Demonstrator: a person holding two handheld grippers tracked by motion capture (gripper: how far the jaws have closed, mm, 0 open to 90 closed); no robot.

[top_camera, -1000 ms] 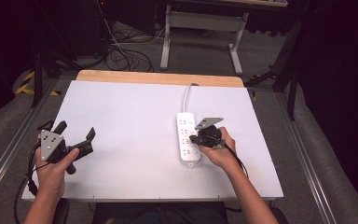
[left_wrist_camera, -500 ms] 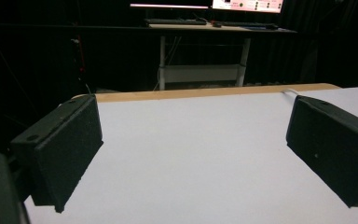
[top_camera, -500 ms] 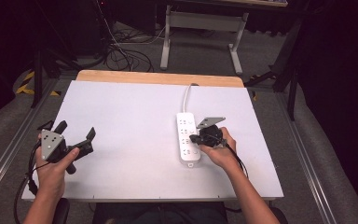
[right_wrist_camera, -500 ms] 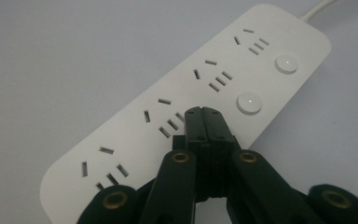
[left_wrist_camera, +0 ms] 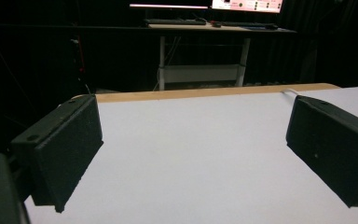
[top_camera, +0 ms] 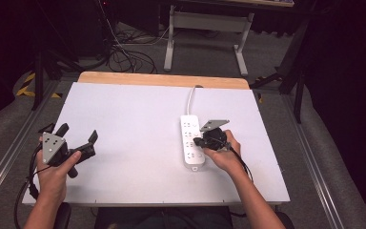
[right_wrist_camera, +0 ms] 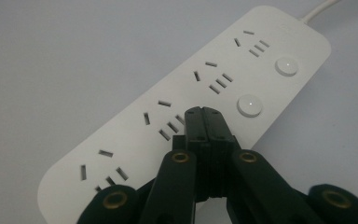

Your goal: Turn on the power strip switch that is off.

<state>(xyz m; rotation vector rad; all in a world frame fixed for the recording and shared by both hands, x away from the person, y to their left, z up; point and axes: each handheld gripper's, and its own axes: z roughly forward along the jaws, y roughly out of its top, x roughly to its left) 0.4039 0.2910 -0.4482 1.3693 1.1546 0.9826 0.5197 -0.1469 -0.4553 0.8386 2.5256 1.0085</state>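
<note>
We see the right gripper (top_camera: 201, 141) low and right of centre in the high view, its jaws pressed fully together with nothing between them. In the right gripper view that gripper (right_wrist_camera: 203, 111) points its closed tips down at the strip (right_wrist_camera: 186, 107), over the third socket group from the cord end, just beside a round button (right_wrist_camera: 249, 105); whether the tips actually touch the plastic we cannot tell. The right hand (top_camera: 224, 152) wraps the gripper body from the lower right. The left gripper (top_camera: 78, 136) sits at the lower left of the high view, well apart from the strip, held by the left hand (top_camera: 52, 169). Its jaws stand wide apart and hold nothing; in the left gripper view the gripper (left_wrist_camera: 193, 144) frames only bare white table (left_wrist_camera: 191, 158) between its two black pads. The strip (top_camera: 191, 141) lies flat on the table (top_camera: 133, 124), right of centre in the high view. Its long axis runs nearly straight up and down the frame, tilted only slightly. The cord (top_camera: 191, 95) leaves its upper end and curves toward the top of the frame, to the wooden edge (top_camera: 162, 79) of the table; the rounded free end points toward the bottom of the frame. In the right gripper view the strip runs diagonally, from lower left to upper right, with the cord (right_wrist_camera: 324, 7) leaving at the upper right corner and a second button (right_wrist_camera: 286, 66) nearer that end.
</note>
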